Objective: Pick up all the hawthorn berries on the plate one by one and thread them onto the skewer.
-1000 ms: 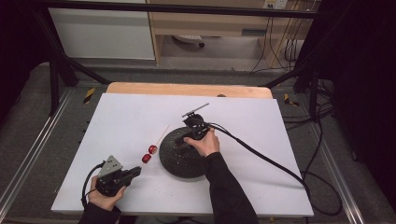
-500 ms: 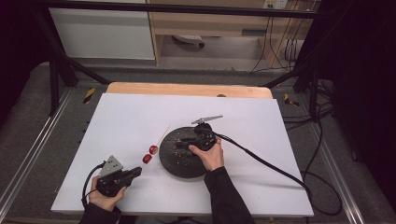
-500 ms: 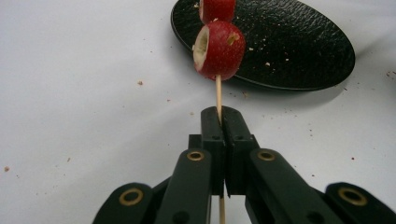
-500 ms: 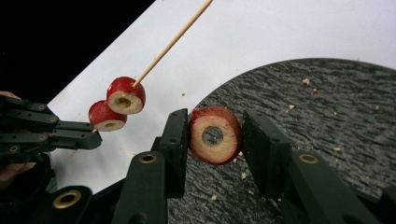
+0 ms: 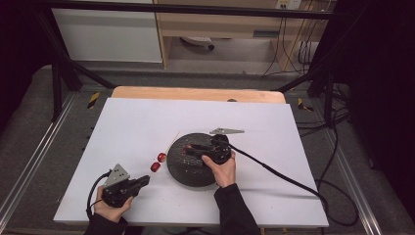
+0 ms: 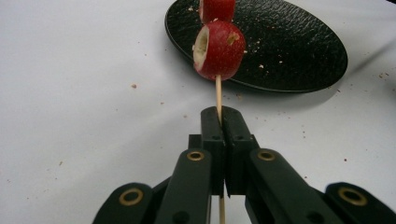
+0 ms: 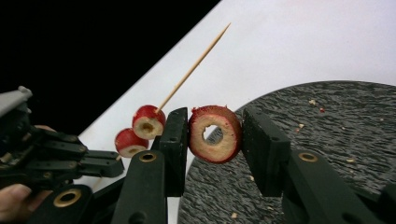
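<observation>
My left gripper rests at the table's near left, shut on a thin wooden skewer. Two red fruit pieces are threaded on the skewer, whose bare tip points toward the far side. My right gripper hovers over the black plate, pointing left, shut on a red fruit slice with a hole through its pale middle. The slice hangs just right of the skewered pieces, apart from them.
The black textured plate lies mid-table, strewn with crumbs. A wooden board edge runs along the back of the white table. A cable trails right from the right gripper.
The right gripper came from the plate's far edge, sank a little and swung to point left with the slice in it. The left gripper and skewer stayed put.
</observation>
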